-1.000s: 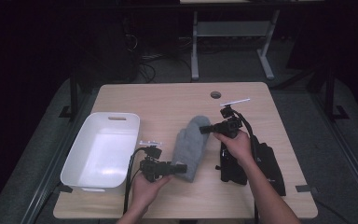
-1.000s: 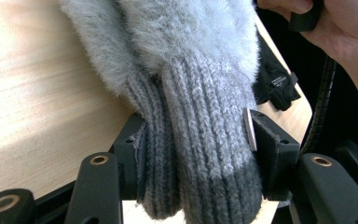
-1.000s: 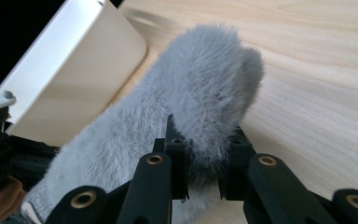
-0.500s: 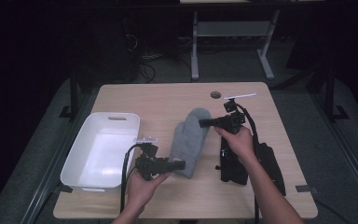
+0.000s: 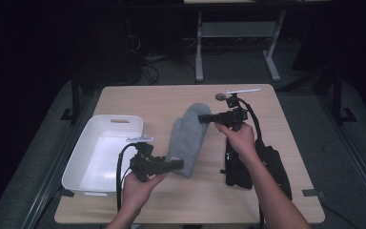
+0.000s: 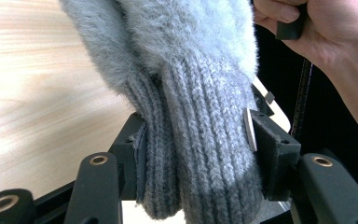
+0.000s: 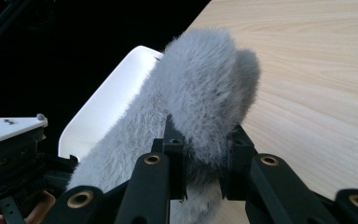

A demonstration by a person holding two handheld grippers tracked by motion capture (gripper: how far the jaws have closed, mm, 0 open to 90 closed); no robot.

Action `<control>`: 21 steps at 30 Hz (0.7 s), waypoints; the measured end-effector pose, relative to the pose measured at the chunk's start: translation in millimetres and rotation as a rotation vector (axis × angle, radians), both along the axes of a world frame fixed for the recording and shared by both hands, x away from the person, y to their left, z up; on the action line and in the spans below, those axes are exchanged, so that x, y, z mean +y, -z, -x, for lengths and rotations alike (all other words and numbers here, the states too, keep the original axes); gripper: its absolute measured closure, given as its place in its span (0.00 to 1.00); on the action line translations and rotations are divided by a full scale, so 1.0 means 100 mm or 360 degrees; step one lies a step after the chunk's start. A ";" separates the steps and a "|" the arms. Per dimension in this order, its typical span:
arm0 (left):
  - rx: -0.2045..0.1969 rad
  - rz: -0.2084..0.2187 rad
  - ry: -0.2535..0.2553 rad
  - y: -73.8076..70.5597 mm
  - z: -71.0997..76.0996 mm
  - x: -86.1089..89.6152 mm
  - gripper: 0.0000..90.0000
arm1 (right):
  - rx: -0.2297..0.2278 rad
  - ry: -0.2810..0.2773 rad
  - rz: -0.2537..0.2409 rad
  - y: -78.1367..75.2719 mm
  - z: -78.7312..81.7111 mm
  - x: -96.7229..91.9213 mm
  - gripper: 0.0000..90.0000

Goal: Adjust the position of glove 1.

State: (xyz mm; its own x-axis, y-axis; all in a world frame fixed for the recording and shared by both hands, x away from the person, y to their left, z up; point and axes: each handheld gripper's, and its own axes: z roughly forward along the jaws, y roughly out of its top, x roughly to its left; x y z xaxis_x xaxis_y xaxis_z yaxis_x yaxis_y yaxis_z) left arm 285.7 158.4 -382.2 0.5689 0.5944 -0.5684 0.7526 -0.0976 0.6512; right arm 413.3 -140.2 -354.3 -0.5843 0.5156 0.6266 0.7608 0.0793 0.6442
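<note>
From above, both forearms come in from the near edge of the table [image 5: 276,191]. The left gripper [image 5: 177,164] lies level, pointing right, clamped on the cuff end of a grey mitten [image 5: 187,136]. The right gripper [image 5: 205,118] points left and is clamped on the mitten's far, fluffy end, so the mitten hangs stretched between the two, above the tabletop near its middle. A white tub [image 5: 83,169] sits just to the left, near the table's left edge, and a black bag [image 5: 240,169] lies under the right forearm. Bare wood stretches beyond the mitten toward the far edge.

In the left gripper view, the jaws press either side of the ribbed knit cuff [image 6: 200,154], bunched into folds, with fuzzy pile above it. The right hand [image 6: 328,42] shows at the upper right.

In the right gripper view, the jaws pinch the soft, furry tip [image 7: 207,100]; the tub's rim [image 7: 116,98] lies behind, open tabletop to the right.
</note>
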 end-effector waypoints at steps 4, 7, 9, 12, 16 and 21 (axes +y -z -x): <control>-0.0018 0.0000 -0.0008 -0.05 0.01 0.05 0.51 | 0.0003 -0.0006 -0.0027 -0.04 -0.01 0.05 0.83; -0.0024 0.0003 -0.0012 -0.08 0.01 0.10 0.50 | -0.0004 -0.0015 -0.0028 -0.08 -0.03 0.10 0.83; -0.0030 0.0010 -0.0023 -0.10 0.00 0.12 0.50 | -0.0004 -0.0015 -0.0037 -0.12 -0.04 0.13 0.83; -0.0036 0.0007 -0.0026 -0.13 0.00 0.17 0.50 | -0.0007 -0.0022 -0.0038 -0.15 -0.06 0.17 0.82; -0.0043 0.0012 -0.0041 -0.18 0.00 0.23 0.50 | -0.0004 -0.0033 -0.0059 -0.20 -0.08 0.24 0.82; -0.0051 0.0010 -0.0060 -0.23 0.00 0.30 0.50 | -0.0007 -0.0039 -0.0072 -0.23 -0.11 0.32 0.82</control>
